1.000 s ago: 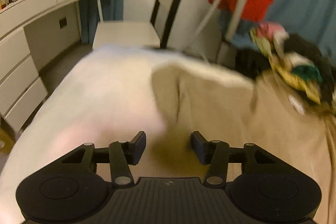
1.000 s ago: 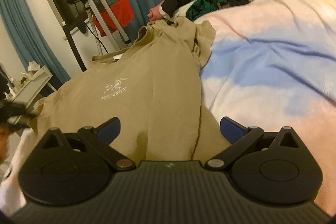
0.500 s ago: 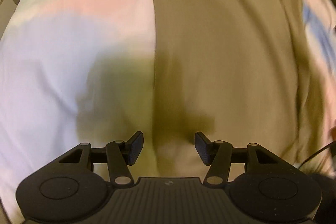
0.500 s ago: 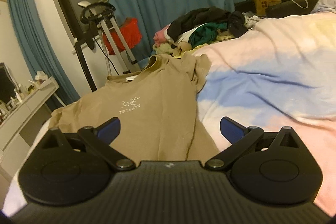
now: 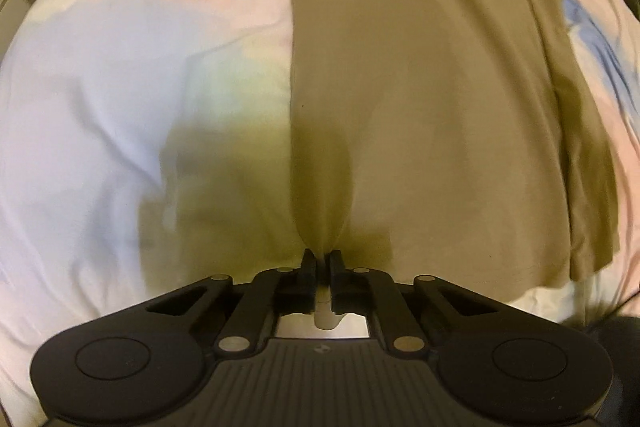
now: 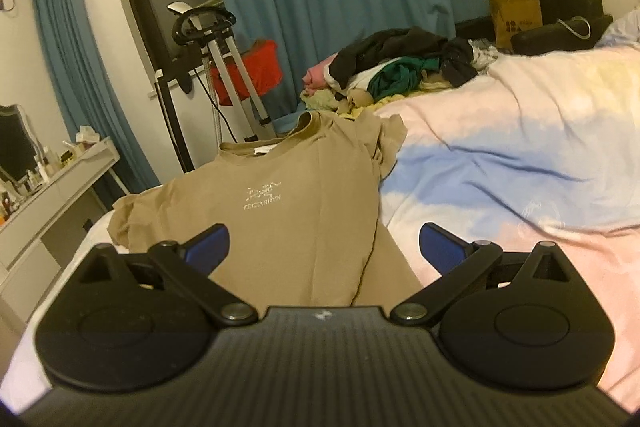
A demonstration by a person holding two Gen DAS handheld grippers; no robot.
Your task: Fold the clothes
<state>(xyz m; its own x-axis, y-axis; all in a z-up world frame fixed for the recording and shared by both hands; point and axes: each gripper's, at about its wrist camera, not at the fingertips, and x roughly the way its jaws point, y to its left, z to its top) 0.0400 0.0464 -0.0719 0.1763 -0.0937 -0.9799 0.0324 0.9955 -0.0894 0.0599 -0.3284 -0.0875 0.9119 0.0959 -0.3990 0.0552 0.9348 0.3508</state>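
A tan T-shirt [image 5: 420, 87] lies flat on the bed, its white chest logo facing up. In the left wrist view my left gripper [image 5: 322, 255] points steeply down at the shirt's left side edge near the hem. Its jaws are closing, and the pads pinch a raised fold of the tan fabric. In the right wrist view the T-shirt [image 6: 304, 211] stretches away towards its collar. My right gripper [image 6: 324, 233] hovers above the shirt's near end, wide open, with nothing between its blue-padded fingers.
The pastel bedcover [image 6: 500, 155] spreads to the right of the shirt. A pile of clothes [image 6: 400, 67] sits at the far end of the bed. A white dresser [image 6: 52, 187] stands on the left, and an exercise machine [image 6: 224, 75] beyond the bed.
My left gripper swung from looking across the room to pointing down at the shirt's edge, then shut on the fabric. My right gripper rose a little and stayed open.
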